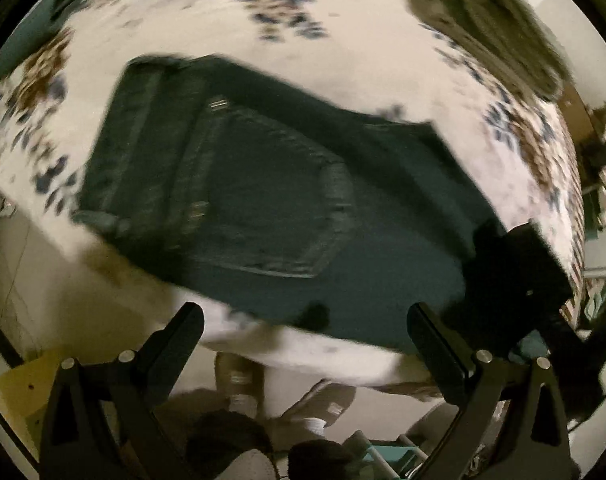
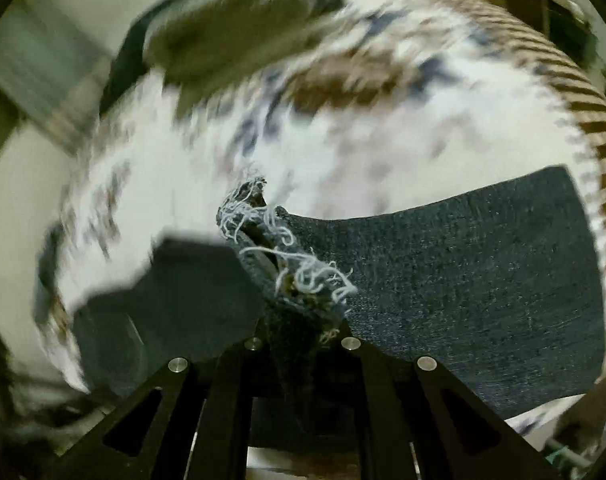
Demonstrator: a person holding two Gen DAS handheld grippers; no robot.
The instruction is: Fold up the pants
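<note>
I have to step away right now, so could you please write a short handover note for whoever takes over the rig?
Left gripper: jaws open, empty, hovering over the near edge of the jeans.
Right gripper: jaws shut on the frayed hem of a leg, lifted off the floral bedspread.
Done: jeans lie back pocket up on the bed, waistband end flat.
Left: carry the hem over toward the waistband, lay it down, smooth it, then fold again.

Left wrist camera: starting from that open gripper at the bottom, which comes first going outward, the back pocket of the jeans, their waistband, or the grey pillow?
From the left gripper, which is open:
1. Back pocket, centre of the jeans, nearest.
2. Waistband, left edge of the jeans, farther out.
3. Grey pillow, upper right on the floral bedsheet, farthest.
</note>
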